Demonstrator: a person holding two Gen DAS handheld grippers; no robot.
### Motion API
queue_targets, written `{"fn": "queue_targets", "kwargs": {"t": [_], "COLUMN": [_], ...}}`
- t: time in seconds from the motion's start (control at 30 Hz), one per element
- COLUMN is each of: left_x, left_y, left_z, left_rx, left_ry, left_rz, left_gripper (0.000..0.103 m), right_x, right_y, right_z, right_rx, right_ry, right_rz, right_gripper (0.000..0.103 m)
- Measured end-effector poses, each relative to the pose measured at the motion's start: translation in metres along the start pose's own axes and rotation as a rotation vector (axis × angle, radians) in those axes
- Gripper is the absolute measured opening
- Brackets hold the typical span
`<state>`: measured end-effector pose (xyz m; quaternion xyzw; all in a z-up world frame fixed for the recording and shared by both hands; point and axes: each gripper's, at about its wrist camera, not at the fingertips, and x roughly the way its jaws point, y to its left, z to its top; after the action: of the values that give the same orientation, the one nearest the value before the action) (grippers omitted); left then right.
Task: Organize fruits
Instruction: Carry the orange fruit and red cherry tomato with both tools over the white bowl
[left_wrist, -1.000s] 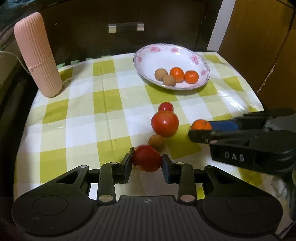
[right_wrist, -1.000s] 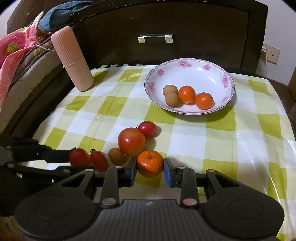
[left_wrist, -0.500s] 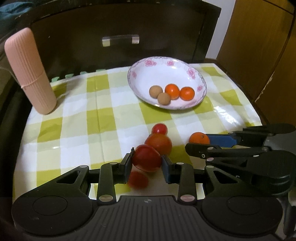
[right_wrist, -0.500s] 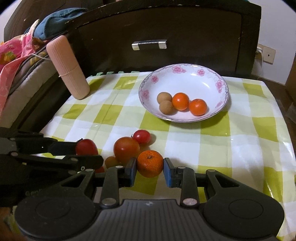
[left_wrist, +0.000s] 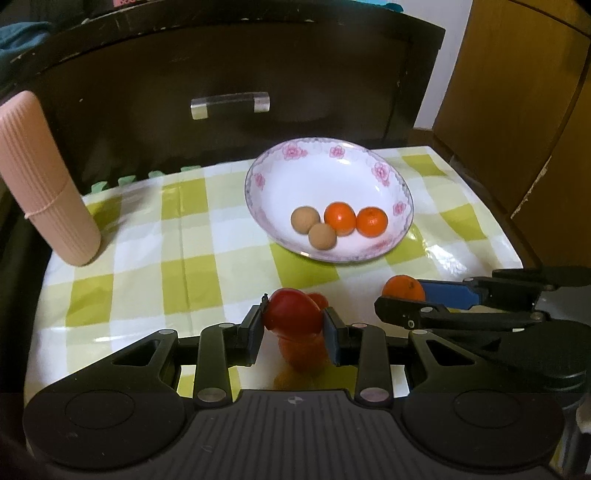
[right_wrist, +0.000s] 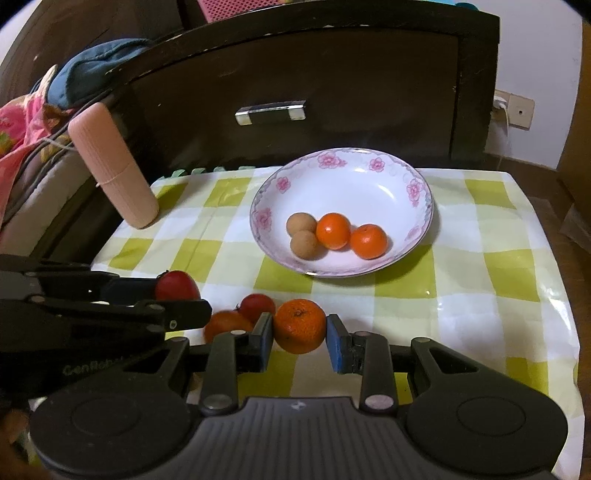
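My left gripper (left_wrist: 293, 326) is shut on a small red tomato (left_wrist: 291, 314) and holds it above the checked tablecloth. My right gripper (right_wrist: 300, 326) is shut on an orange mandarin (right_wrist: 300, 325), also lifted. A white flowered bowl (left_wrist: 321, 173) (right_wrist: 369, 177) at the back holds two mandarins (right_wrist: 349, 235) and two brown longans (right_wrist: 303, 234). A large tomato (right_wrist: 225, 325) and a small red tomato (right_wrist: 256, 305) lie on the cloth below the grippers. The right gripper with its mandarin (left_wrist: 403, 288) shows at the right of the left wrist view.
A pink ribbed cylinder (left_wrist: 44, 184) (right_wrist: 114, 166) stands at the back left. A dark cabinet with a metal handle (right_wrist: 271, 110) stands behind the table. Clothes (right_wrist: 33, 110) are piled at the left. The table edges are close on both sides.
Both grippers have risen with their fruit and moved forward toward the bowl. The fruit left on the cloth has slid lower in both views.
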<state>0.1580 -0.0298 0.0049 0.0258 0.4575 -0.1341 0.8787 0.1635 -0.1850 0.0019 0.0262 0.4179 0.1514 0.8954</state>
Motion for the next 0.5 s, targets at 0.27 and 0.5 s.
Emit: {"fn": "queue_targets", "kwargs": {"t": [0.27, 0.5], "left_x": [0.007, 0.013], "left_y": [-0.005, -0.006], "left_z": [0.013, 0.025], "left_rx": [0.015, 0.014], "left_ry": [-0.013, -0.018], "left_rz": [0.0, 0.004], "left_gripper": [0.042, 0.041], "right_x": [0.006, 0.012], "right_y": [-0.01, -0.016], "right_z": [0.011, 0.021], "right_rx": [0.03, 0.032], "right_ry": [-0.013, -0.019], "right_rz": [-0.016, -0.023], "right_gripper": [0.03, 0.03]}}
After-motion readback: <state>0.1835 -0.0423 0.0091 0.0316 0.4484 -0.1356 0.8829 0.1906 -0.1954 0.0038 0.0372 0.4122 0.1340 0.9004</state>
